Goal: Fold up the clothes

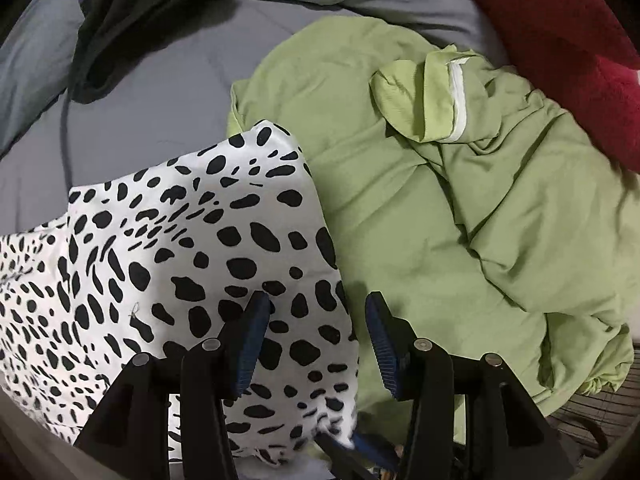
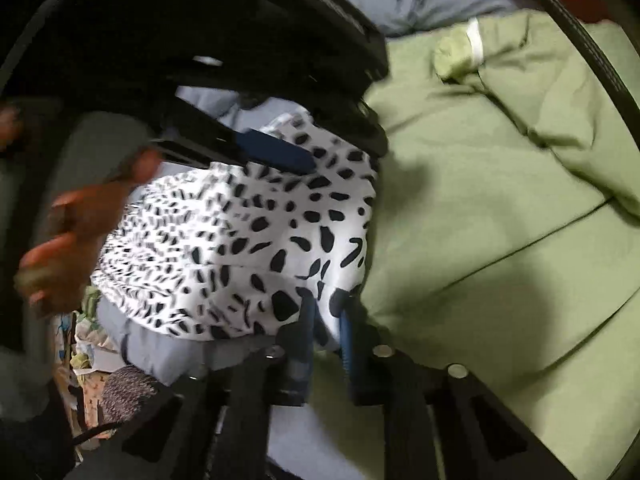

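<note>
Grey bedding (image 1: 168, 120) across the whole surface, rumpled into folds toward the far edge, serving as the bed that carries everything. Dim room around it; clutter of small coloured items low at the near left in the right wrist view, too blurred to name.

Four garments counted on the bedding. One green garment (image 1: 420, 220), the largest, spread wrinkled over the right half, with a rolled cuff and a white strip (image 1: 458, 100) near its far end. One white cloth with black spots (image 1: 180, 248), lying at the near left, its right edge overlapping the green garment. One red fleece item (image 1: 568, 52) bunched along the far right edge. One black garment (image 1: 140, 20) heaped at the far left corner, with a purple patch showing beside it.

Two grippers. Left gripper (image 1: 316, 320) pointing steeply down over the spotted cloth's right edge, blue pads spread apart, nothing pinched between them. Right gripper (image 2: 326, 320) at the near edge of the spotted cloth (image 2: 240, 240), jaws drawn nearly together with a fold of that cloth pinched between the blue pads. Left gripper (image 2: 280, 156) also visible from the right wrist view, dark and close above the cloth, with a blurred hand (image 2: 68, 240) at the left.
</note>
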The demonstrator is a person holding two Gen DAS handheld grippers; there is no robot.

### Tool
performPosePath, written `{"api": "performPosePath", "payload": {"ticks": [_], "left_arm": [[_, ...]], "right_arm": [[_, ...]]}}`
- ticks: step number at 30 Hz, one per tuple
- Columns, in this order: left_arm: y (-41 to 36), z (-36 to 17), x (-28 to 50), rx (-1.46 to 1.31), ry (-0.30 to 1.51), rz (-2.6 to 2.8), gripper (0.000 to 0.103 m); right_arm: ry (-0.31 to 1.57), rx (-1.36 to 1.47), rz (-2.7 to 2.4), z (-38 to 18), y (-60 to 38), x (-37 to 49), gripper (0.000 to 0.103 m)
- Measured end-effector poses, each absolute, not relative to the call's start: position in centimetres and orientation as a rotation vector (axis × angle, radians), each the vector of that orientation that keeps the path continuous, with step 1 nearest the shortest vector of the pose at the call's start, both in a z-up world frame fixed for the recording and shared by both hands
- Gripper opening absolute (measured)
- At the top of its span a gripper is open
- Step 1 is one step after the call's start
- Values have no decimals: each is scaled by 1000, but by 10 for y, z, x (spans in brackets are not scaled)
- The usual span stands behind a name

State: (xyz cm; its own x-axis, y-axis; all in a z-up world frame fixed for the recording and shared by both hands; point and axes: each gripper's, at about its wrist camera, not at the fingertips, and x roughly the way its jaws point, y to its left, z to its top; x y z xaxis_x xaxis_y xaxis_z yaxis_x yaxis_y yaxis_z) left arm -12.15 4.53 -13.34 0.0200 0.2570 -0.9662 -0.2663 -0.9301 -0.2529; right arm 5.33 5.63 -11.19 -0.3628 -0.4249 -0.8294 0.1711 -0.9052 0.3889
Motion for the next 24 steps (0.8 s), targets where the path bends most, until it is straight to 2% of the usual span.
{"api": "performPosePath", "payload": {"ticks": [8,10,12,13,14,18,21,24], "left_arm": [[68,-139,-118,-1926,242,1975,51],[64,-141,-120,-1915,222,1992,38],[54,-142,-124,-1910,135,1983,25],[49,-143,-127,-1914,88,1971,23],[45,-143,-129,-1918,41,1958,20],[23,-139,-126,-1900,-33,1938,13],[7,-128,-102,-1858,-62,1961,10],[-12,-115,-95,-1812,-131,1957,10]], "right_arm": [[-264,1409,-2311,-90,46,63,10],[-269,1437,-2327,-94,48,63,12],[-308,1457,-2347,-96,53,63,16],[-334,1462,-2352,-97,56,63,27],[-372,1462,-2358,-98,60,62,47],[-455,1450,-2350,-102,61,54,47],[-424,1474,-2355,-113,53,40,49],[-380,1505,-2344,-125,50,32,59]]}}
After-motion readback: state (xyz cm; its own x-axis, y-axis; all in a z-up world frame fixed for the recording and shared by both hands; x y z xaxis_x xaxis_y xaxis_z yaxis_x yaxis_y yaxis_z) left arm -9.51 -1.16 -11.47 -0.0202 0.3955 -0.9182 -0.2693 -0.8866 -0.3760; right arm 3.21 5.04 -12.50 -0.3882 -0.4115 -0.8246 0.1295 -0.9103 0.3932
